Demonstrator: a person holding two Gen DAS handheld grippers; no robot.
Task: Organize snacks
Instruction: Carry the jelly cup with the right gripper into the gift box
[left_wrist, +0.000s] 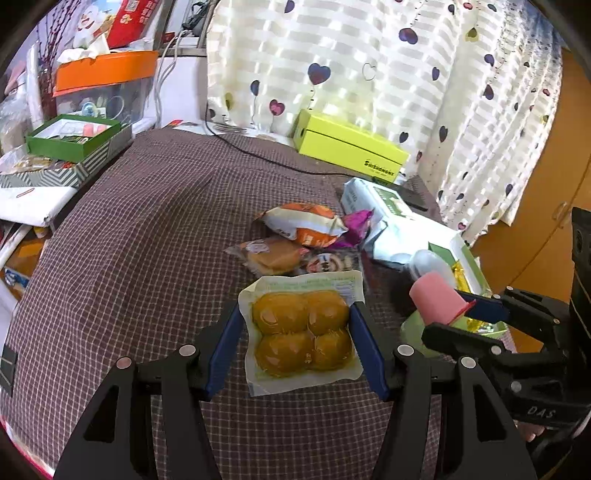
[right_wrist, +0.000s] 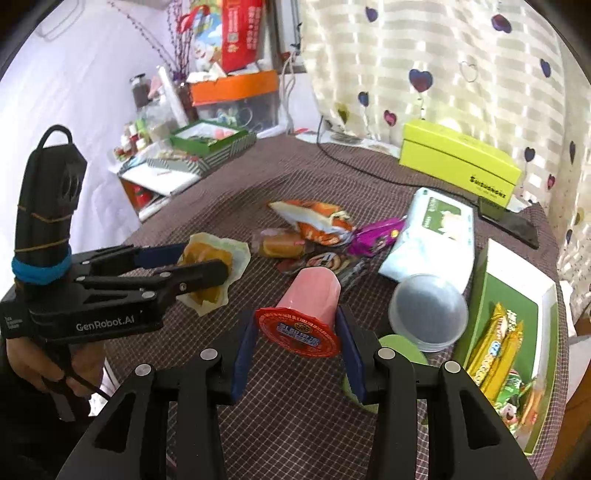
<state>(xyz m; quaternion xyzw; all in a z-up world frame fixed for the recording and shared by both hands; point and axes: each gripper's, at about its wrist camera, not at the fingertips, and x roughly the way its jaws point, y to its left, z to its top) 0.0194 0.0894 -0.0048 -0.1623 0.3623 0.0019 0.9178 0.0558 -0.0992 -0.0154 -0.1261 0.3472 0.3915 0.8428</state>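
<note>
My left gripper (left_wrist: 295, 310) is shut on a clear vacuum pack of yellow round pieces (left_wrist: 301, 332), its blue pads pressing both side edges. In the right wrist view that same pack (right_wrist: 212, 258) hangs bent in the left gripper (right_wrist: 205, 260), above the checked tablecloth (right_wrist: 295, 406). My right gripper (right_wrist: 295, 314) is shut on a pink cup with a red foil lid (right_wrist: 310, 295), tilted with the lid toward the camera. From the left wrist view the pink cup (left_wrist: 437, 301) and the right gripper (left_wrist: 465, 321) show at the right.
Loose snacks lie mid-table: an orange packet (right_wrist: 317, 218), a purple wrapper (right_wrist: 373, 232), a wrapped bun (right_wrist: 280, 243), a white tissue pack (right_wrist: 436, 232). A clear dome cup (right_wrist: 428, 312) sits beside a green-lined box (right_wrist: 517, 295) holding packets. A lime box (right_wrist: 458, 162) stands behind.
</note>
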